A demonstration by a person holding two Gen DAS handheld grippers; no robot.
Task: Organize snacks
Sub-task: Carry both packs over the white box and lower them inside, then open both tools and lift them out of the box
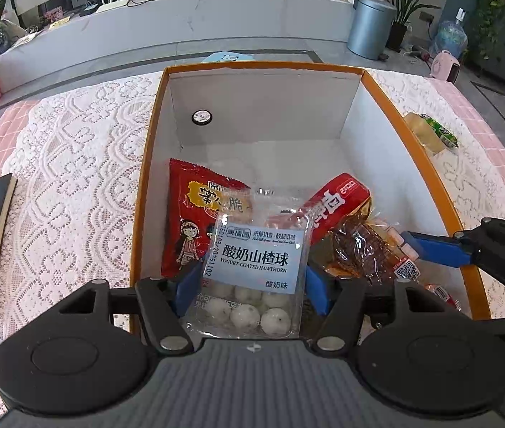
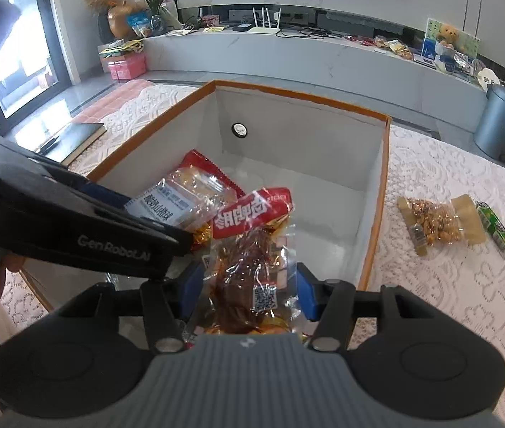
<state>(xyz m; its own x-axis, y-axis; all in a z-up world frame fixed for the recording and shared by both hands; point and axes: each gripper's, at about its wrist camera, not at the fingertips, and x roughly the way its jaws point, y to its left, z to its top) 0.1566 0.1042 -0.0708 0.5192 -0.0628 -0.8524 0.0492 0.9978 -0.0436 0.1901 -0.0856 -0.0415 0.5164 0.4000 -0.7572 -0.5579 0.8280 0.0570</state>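
Snacks are going into the box [image 1: 409, 135] on the desk [image 1: 74, 164], where a red bag [image 1: 191, 214] is already lying. Your left hand-held gripper [image 1: 247, 285] is clamping the hawthorn pack [image 1: 252, 267] over the near end, long axis pointing forward. Your right hand-held gripper [image 2: 248, 285] is pinching the jerky pack [image 2: 248, 267] beside it. Peanuts [image 2: 430, 224] and a green candy [image 2: 495, 228] are waiting outside, nearer your right.
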